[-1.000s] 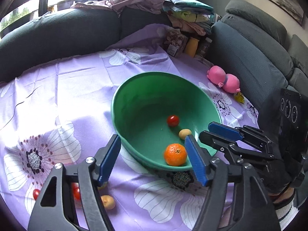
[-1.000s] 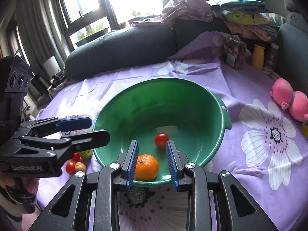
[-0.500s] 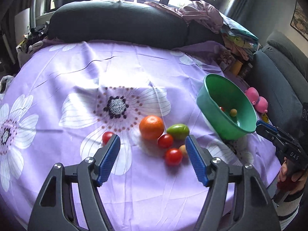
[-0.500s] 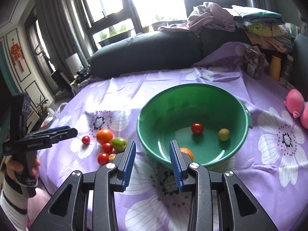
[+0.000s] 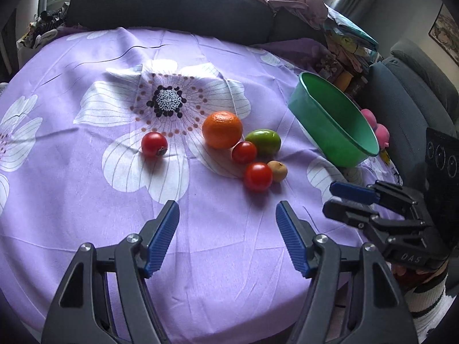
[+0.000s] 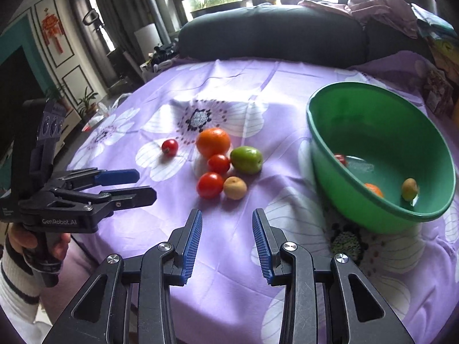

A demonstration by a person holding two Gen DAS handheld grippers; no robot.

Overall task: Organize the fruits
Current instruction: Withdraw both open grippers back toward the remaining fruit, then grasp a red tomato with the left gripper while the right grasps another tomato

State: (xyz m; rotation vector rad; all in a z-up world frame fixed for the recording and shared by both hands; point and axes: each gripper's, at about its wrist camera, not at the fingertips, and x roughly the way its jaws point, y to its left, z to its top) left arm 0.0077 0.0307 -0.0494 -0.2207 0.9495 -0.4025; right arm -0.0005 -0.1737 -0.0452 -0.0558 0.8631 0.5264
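Both grippers gape, empty. The loose fruit cluster [image 5: 252, 154] lies dead ahead of the left gripper [image 5: 228, 239] — nearer it than the right gripper [image 6: 226, 239].

Purple tablecloth [image 5: 86, 200] with big white flower prints covers the whole table. Dark grey sofa [image 6: 272, 37] wraps around the back, with a heap of rumpled clothes [image 6: 381, 3] dumped on top. A pink plush toy [image 5: 378, 129] peeks out on the far side of the table. Red Chinese knot ornament [image 6: 53, 33] hangs on the wall, and a potted plant [image 6: 87, 100] sits on the floor near the windows.
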